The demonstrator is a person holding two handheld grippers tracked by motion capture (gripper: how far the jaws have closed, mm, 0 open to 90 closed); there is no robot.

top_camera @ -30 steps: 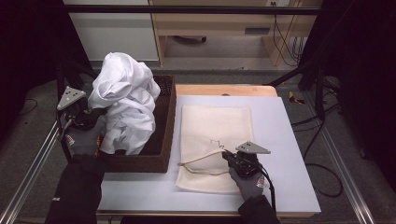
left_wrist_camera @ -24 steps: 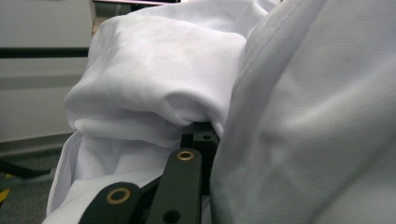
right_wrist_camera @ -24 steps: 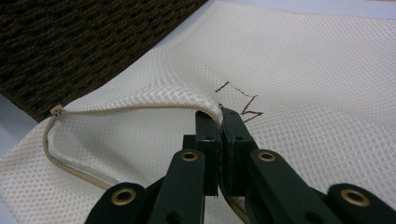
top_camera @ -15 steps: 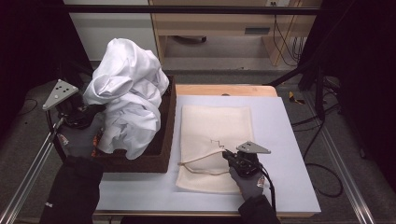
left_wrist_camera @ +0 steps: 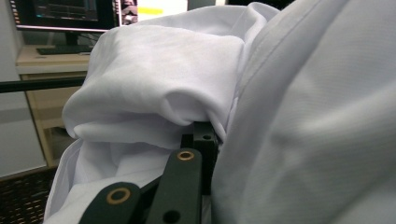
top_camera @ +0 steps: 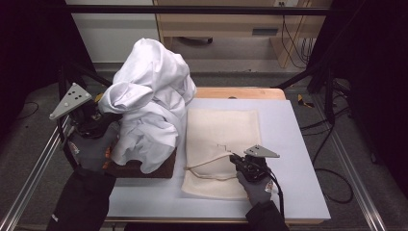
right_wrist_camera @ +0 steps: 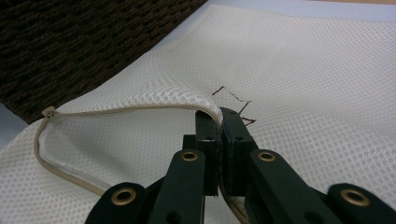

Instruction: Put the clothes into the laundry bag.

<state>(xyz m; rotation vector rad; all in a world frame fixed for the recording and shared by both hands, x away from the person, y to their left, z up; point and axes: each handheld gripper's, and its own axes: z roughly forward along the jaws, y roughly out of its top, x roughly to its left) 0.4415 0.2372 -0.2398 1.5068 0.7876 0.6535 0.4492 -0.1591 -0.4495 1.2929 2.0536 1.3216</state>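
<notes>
- The white garment (top_camera: pixel 149 110), a big crumpled bundle of smooth cloth, hangs above the dark woven basket (top_camera: pixel 144 169) at the tabletop's left edge; it should clear the basket rim before swinging toward the bag.
- The cream mesh laundry bag (top_camera: pixel 223 139) lies flat mid-tabletop, its zipper mouth lifted near the front edge; that mouth needs holding wide.
- The left gripper (left_wrist_camera: pixel 205 140) has its jaws pinched nearly closed on a fold of the garment.
- The right gripper (right_wrist_camera: pixel 219 126) is clamped tight on the bag's zipper edge.
</notes>
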